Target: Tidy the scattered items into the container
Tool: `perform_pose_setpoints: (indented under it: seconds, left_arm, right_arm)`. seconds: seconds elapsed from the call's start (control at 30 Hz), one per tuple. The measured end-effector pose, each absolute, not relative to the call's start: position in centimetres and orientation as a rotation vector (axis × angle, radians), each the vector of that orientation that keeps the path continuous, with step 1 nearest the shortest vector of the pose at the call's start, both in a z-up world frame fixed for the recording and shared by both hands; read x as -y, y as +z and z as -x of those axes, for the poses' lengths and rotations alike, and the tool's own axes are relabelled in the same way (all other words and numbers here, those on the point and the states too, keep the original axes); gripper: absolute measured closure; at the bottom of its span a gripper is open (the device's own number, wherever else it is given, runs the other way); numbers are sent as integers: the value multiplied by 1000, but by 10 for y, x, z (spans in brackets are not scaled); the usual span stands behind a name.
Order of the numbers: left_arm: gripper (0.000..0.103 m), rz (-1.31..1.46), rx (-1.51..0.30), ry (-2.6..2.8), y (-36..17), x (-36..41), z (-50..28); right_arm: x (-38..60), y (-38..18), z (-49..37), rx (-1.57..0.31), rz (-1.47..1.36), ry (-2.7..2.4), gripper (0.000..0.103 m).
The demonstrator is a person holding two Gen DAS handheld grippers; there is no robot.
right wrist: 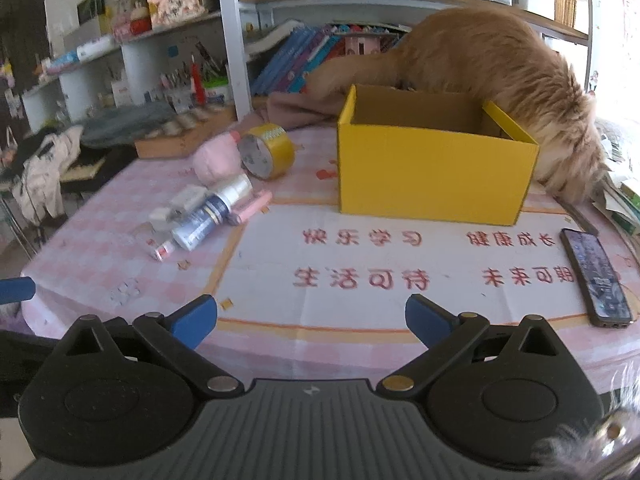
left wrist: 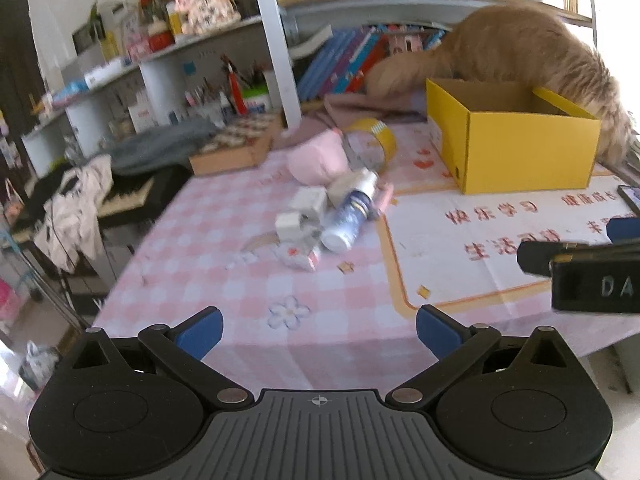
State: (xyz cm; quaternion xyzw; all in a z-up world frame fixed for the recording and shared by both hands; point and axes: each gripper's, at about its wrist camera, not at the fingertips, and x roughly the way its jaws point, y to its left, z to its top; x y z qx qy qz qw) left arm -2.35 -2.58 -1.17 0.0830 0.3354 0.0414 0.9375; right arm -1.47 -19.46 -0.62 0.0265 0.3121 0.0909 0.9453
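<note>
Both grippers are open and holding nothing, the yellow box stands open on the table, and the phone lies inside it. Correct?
Not quite: the phone lies on the table in front of the yellow box, as the right wrist view shows. Left gripper and right gripper are open and unloaded.

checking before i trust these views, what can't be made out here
- Yellow box floor: hidden by its front wall, both views.
- Cat head: behind the box.
- Small white items in the pile: motion-blurred, left wrist view.
- Phone: cut by left wrist view's edge.

Yellow box (left wrist: 520, 152), scattered bottle (left wrist: 352, 216), gaping left gripper (left wrist: 319, 332)
</note>
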Motion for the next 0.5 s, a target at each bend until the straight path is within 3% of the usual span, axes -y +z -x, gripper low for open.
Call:
perform_pose_setpoints:
  seconds: [0.27,0.5]
  left_arm:
    - [0,-131,-677,22,-16,-4,-13]
    - [1,-86,-798,-61,-34,-29,-52]
  right_arm:
    - [173,0,-13,-516,-97,190,0]
    - [148,-8,-51,-601,-112,170,0]
